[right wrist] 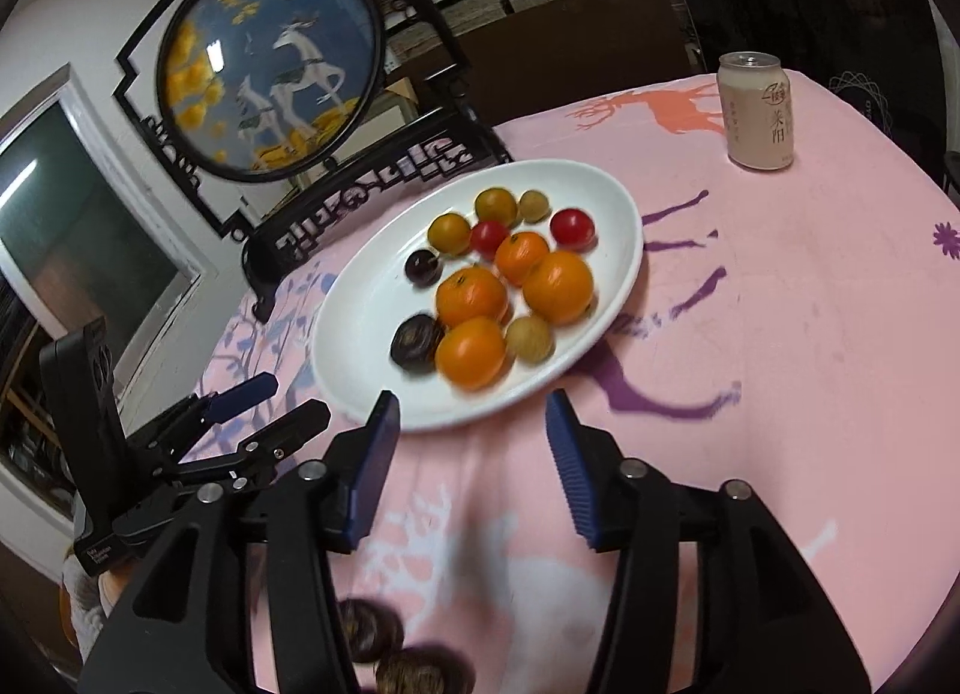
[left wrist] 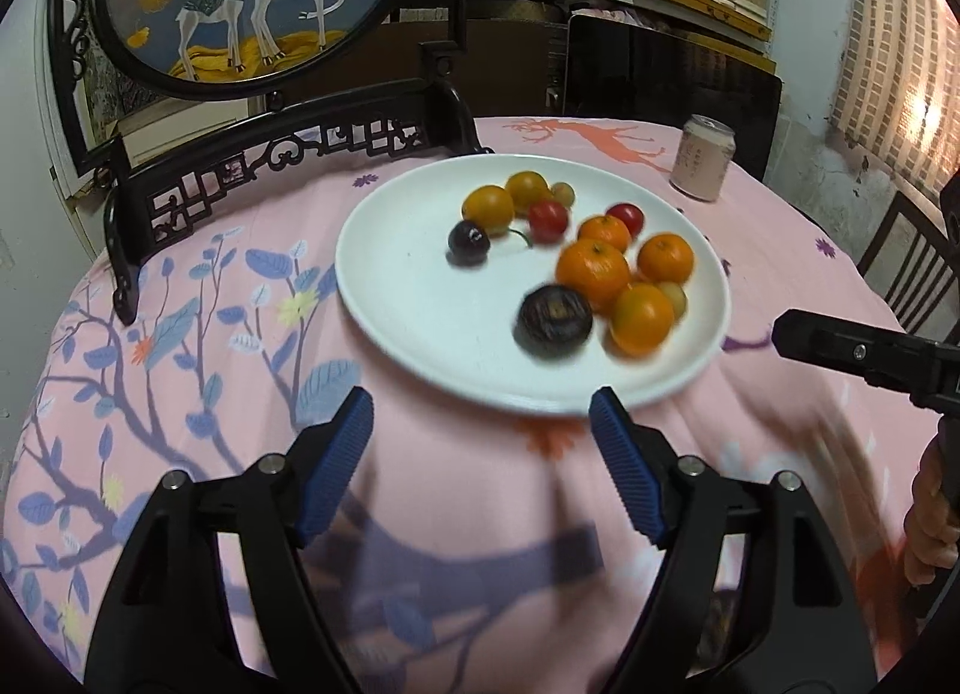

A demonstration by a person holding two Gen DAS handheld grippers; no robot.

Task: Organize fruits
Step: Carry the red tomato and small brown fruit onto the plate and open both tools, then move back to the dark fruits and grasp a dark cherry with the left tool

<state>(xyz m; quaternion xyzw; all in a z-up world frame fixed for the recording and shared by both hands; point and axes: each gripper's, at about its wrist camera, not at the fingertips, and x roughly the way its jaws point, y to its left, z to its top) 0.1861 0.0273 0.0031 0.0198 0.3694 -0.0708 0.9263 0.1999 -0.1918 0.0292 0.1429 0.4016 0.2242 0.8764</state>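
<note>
Across the worktop lies a pink patterned cloth, with a framed deer screen and shelves behind and a pale drink can standing apart. On it a white plate holds oranges, red tomatoes and dark fruits. My left gripper and right gripper hover just before the plate, jaws spread, holding nothing.

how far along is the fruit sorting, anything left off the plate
Mostly done, it seems: the white plate holds oranges, tomatoes, pale round fruits and dark ones. In hand: nothing; the left tongs and right tongs are both open and empty, short of the plate. Left: two dark round fruits lie on the pink tablecloth near the right tongs.
</note>
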